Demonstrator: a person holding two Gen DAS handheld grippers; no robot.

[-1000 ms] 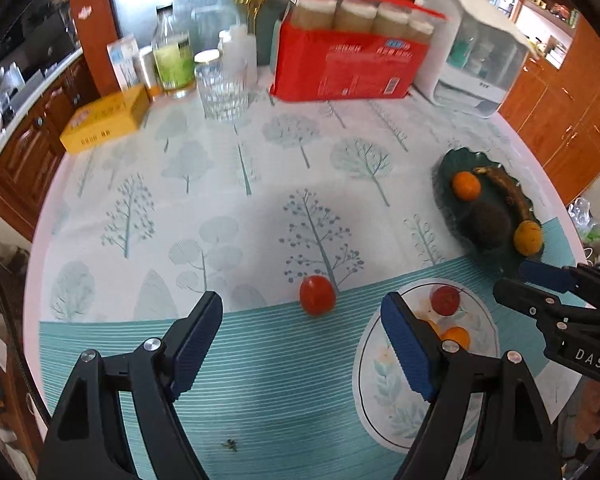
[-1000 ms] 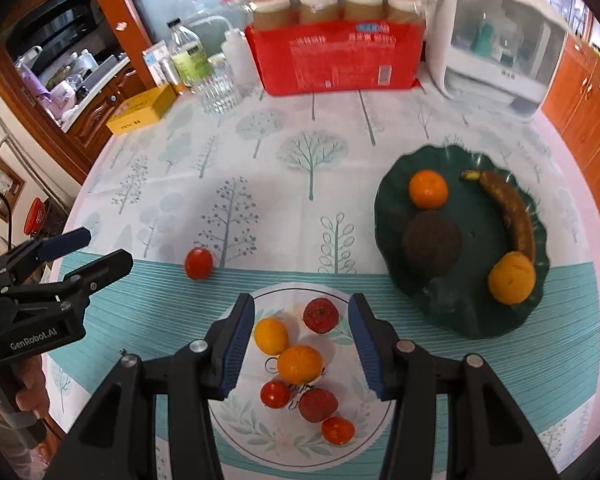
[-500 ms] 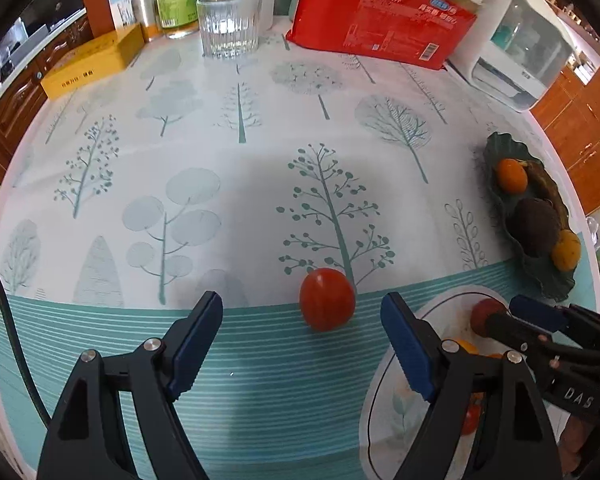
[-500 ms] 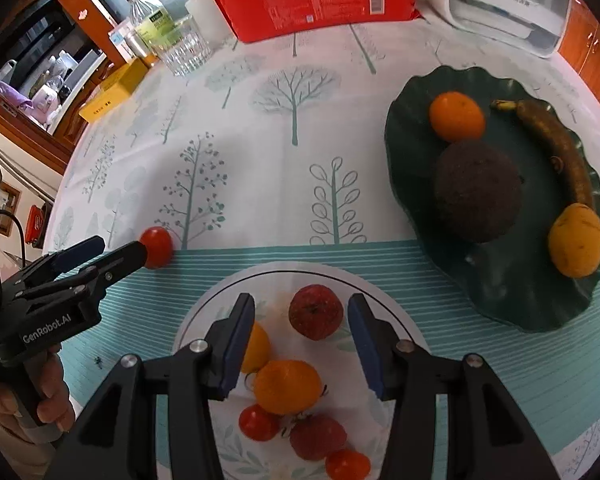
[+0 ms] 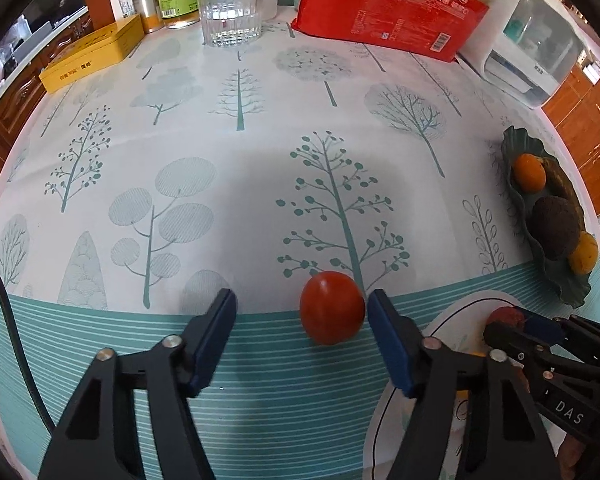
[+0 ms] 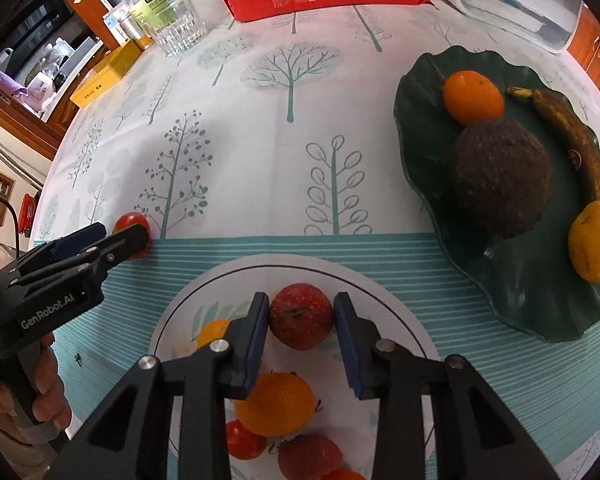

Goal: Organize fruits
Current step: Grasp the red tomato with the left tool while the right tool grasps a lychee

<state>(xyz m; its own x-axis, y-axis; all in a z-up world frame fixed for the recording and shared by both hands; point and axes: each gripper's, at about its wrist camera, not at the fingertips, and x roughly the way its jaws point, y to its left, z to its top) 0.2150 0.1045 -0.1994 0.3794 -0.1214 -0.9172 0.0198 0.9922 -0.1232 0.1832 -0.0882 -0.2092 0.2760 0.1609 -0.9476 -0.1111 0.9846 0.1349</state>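
The left gripper point(image 5: 300, 312) is closing around a smooth red tomato point(image 5: 331, 307) on the tablecloth point(image 5: 236, 200); its right pad touches the fruit, its left pad stands clear, so nothing is clamped yet. In the right wrist view this gripper's fingers hide most of the tomato. Further right, the right gripper point(image 6: 301, 316) is closing on a dull red apple-like fruit point(image 6: 301, 316) on the white floral plate point(image 6: 388, 320), both pads at its sides. That plate is cut off at the near edge; five other round fruits show there, partly hidden behind the fingers. Far right, the wavy dark green dish point(image 6: 540, 300) holds four: two oranges, one rough brown ball, one darkened banana.
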